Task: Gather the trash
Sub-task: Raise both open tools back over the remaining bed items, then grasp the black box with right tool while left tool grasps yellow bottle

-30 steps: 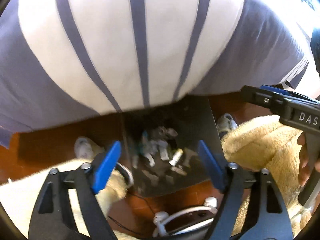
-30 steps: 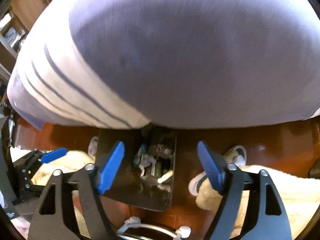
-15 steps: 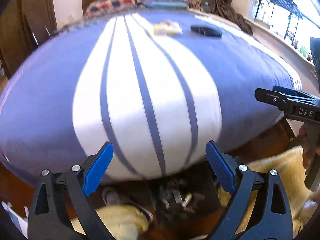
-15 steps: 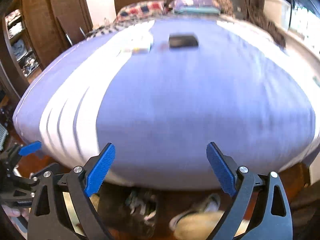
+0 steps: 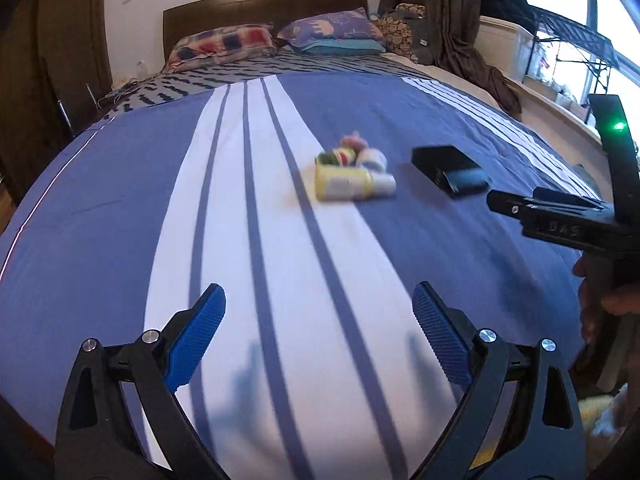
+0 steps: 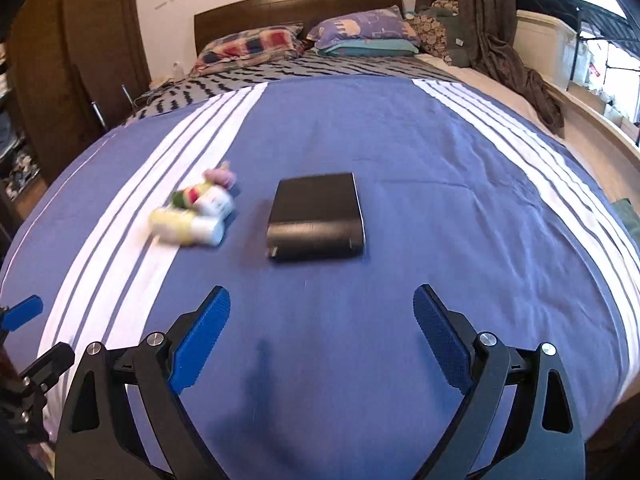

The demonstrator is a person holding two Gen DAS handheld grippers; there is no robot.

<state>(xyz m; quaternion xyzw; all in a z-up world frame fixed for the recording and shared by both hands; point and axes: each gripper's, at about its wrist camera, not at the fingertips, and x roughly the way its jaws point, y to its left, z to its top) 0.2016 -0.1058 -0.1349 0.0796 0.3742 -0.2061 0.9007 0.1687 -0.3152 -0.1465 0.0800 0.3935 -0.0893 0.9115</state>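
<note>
A small pile of trash lies on the blue and white striped bed cover (image 5: 120, 216): a yellow bottle with a white cap (image 5: 352, 186), a green and white piece (image 5: 336, 157) and a pink crumpled piece (image 5: 354, 142). The right wrist view shows the same bottle (image 6: 186, 227) and pink piece (image 6: 220, 176). A flat black box (image 5: 450, 170) (image 6: 316, 216) lies to their right. My left gripper (image 5: 318, 334) is open and empty, over the near bed edge. My right gripper (image 6: 320, 336) is open and empty, short of the black box.
Pillows (image 6: 364, 30) and a dark headboard (image 6: 296, 4) are at the far end. Brown cloth (image 6: 516, 68) hangs over the bed's right side near a window ledge. A dark wardrobe (image 6: 60, 80) stands to the left. The other gripper shows at the right edge of the left wrist view (image 5: 560, 220).
Both grippers rose from looking down at a bin of trash on the floor to looking over the bed top. The trash pile and black box came closer.
</note>
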